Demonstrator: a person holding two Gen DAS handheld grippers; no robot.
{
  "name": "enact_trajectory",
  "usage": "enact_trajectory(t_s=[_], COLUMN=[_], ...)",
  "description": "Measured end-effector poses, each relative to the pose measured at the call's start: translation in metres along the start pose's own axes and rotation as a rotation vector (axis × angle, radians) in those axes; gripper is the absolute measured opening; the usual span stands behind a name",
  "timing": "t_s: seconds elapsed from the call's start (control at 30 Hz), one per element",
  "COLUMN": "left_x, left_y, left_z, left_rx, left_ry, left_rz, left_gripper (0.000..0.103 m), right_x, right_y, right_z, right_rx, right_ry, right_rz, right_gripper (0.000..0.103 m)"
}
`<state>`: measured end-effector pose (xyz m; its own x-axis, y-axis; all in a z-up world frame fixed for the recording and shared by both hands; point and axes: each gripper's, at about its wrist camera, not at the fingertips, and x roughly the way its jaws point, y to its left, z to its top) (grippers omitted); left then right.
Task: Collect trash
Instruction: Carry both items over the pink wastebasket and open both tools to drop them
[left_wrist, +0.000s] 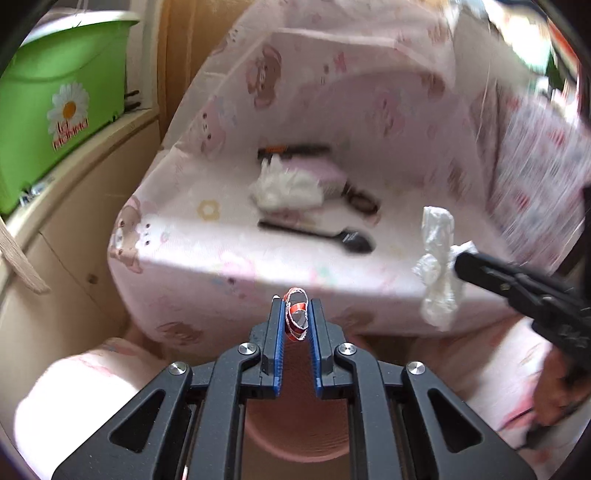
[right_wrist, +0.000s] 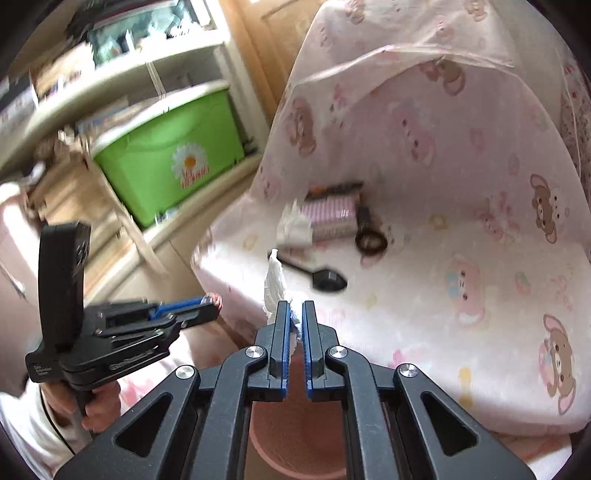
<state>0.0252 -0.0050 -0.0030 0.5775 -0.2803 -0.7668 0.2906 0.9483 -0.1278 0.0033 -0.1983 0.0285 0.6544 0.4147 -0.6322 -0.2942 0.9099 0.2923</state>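
My left gripper (left_wrist: 296, 308) is shut on a small red and silver wrapper (left_wrist: 295, 317), held in front of the chair seat and above a pink bin (left_wrist: 295, 424). My right gripper (right_wrist: 295, 308) is shut on a crumpled clear plastic wrapper (right_wrist: 275, 282); the wrapper shows in the left wrist view (left_wrist: 437, 266) at the gripper's tip. On the seat lie a crumpled white tissue (left_wrist: 284, 186), a black plastic spoon (left_wrist: 325, 236) and a black ring-shaped object (right_wrist: 370, 240). The left gripper shows at the left of the right wrist view (right_wrist: 210, 301).
The chair (left_wrist: 184, 229) wears a pink bear-print cover. A pink striped box (right_wrist: 332, 218) and a dark pen-like thing (left_wrist: 291, 150) lie at the seat's back. A green storage tub (left_wrist: 55, 110) sits on wooden shelving at left. The pink bin (right_wrist: 295, 435) is below both grippers.
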Motion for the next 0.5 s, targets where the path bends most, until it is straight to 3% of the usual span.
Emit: enact_trajectory(t_s=[0.1,0.27,0.5], left_x=[0.014,0.036,0.065], left_y=[-0.001,0.002,0.011], left_z=[-0.008,-0.016,-0.030], left_rx=[-0.012,-0.032,-0.086], left_ry=[0.072,0.178,0.309], left_rz=[-0.037,0.013,-0.013], left_gripper=[0.011,0.013,0.013], right_x=[0.015,0.040,0.079], right_y=[0.003,0.009,0.001], right_z=[-0.016,-0.037,-0.060], right_rx=[-0.009,-0.062,-0.074], right_ry=[0.079,0.180,0.315], right_rz=[-0.006,-0.063,-0.174], right_gripper=[0.007,0.007,0.007])
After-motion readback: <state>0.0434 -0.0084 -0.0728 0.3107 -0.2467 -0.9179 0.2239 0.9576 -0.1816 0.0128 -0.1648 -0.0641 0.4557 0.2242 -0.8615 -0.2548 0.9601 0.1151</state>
